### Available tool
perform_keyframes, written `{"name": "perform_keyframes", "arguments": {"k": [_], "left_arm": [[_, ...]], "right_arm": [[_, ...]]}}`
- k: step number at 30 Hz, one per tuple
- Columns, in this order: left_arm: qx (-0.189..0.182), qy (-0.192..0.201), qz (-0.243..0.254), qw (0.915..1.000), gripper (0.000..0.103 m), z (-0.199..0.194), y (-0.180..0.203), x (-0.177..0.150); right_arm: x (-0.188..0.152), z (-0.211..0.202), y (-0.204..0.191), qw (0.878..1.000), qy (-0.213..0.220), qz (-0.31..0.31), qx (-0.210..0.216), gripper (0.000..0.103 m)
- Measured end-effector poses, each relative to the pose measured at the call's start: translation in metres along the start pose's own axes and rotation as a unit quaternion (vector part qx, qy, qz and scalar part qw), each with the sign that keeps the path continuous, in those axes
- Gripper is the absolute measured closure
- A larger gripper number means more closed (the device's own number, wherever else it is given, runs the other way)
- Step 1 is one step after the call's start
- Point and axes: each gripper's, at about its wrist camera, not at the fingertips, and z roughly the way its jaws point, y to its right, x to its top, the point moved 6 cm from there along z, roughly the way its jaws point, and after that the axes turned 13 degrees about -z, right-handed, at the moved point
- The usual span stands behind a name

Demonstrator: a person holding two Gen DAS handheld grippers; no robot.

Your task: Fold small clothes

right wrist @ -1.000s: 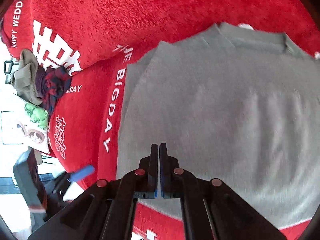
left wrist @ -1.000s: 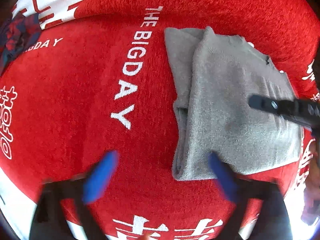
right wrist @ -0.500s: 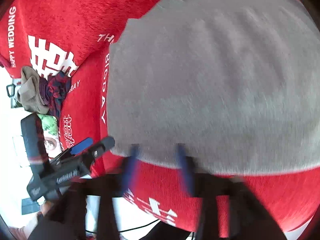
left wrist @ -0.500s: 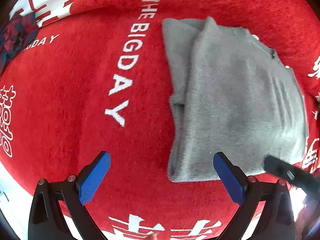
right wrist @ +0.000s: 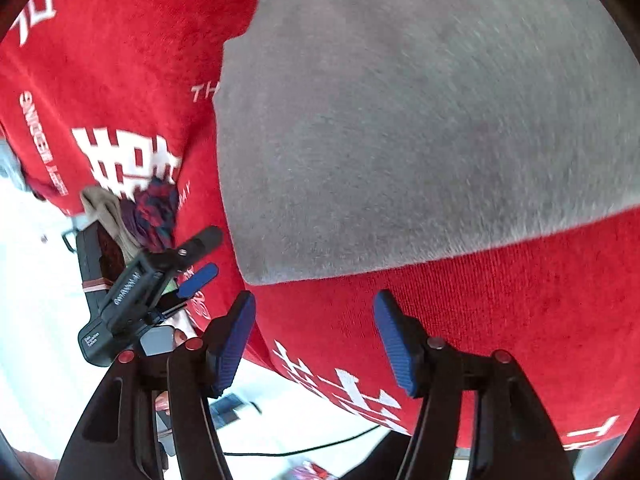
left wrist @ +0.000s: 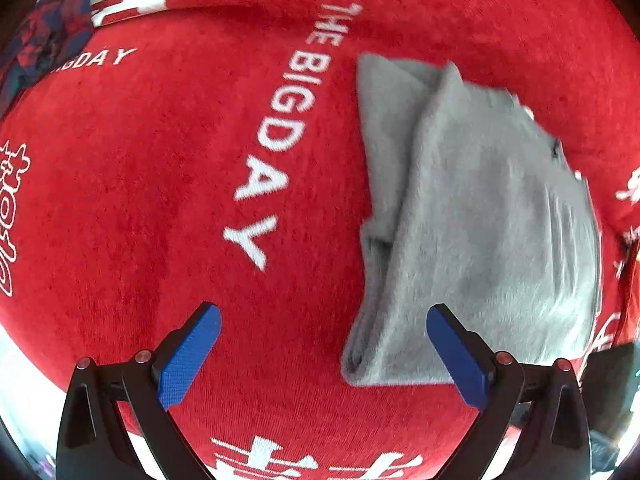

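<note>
A grey knit top (left wrist: 480, 216) lies folded on the red cloth (left wrist: 160, 184), its sleeve side tucked under along the left. It fills the upper part of the right wrist view (right wrist: 420, 120). My left gripper (left wrist: 320, 344) is open and empty, just short of the top's near left corner. My right gripper (right wrist: 316, 336) is open and empty, just short of the top's near edge. The left gripper shows in the right wrist view (right wrist: 192, 260) at the left.
The red cloth carries white lettering "THE BIG DAY" (left wrist: 288, 128). A dark red and navy garment (left wrist: 44, 36) lies at the far left; with it is a beige one (right wrist: 104, 204). The cloth's near edge (right wrist: 280, 368) drops to a white floor.
My right gripper has opened and pulled back off the grey top to its near edge. My left gripper has stayed open near the top's left corner.
</note>
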Motion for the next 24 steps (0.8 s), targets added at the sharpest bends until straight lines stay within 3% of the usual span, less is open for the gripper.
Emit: {"name": "perform_keyframes", "arguments": {"k": [3, 7, 14, 18, 19, 20, 21, 24], "left_arm": [[0.001, -0.011, 0.004, 0.9999, 0.000, 0.002, -0.007, 0.006], [-0.027, -0.021, 0.007, 0.9994, 0.000, 0.008, 0.001, 0.011], [-0.107, -0.047, -0.006, 0.9931, 0.000, 0.011, 0.015, 0.015], [-0.160, -0.077, -0.021, 0.9839, 0.000, 0.017, 0.022, 0.025], [-0.173, -0.086, -0.027, 0.9808, 0.000, 0.017, 0.021, 0.024], [-0.187, -0.096, -0.034, 0.9771, 0.000, 0.019, 0.022, 0.027], [-0.201, -0.107, -0.041, 0.9728, 0.000, 0.021, 0.025, 0.030], [-0.235, -0.137, -0.049, 0.9610, 0.000, 0.028, 0.033, 0.035]], "right_arm": [[-0.002, 0.003, 0.008, 0.999, 0.022, 0.030, 0.024, 0.037], [0.002, 0.005, 0.011, 0.995, 0.066, 0.060, 0.055, 0.037], [0.016, 0.017, 0.003, 0.988, 0.103, 0.082, 0.080, 0.037], [0.025, 0.023, -0.001, 0.987, 0.102, 0.090, 0.083, 0.038], [0.027, 0.024, 0.001, 0.985, 0.101, 0.107, 0.089, 0.049], [0.028, 0.026, 0.003, 0.983, 0.099, 0.120, 0.094, 0.082], [0.028, 0.028, 0.007, 0.981, 0.095, 0.137, 0.100, 0.096], [0.036, 0.021, 0.002, 0.974, 0.110, 0.137, 0.143, 0.095]]}}
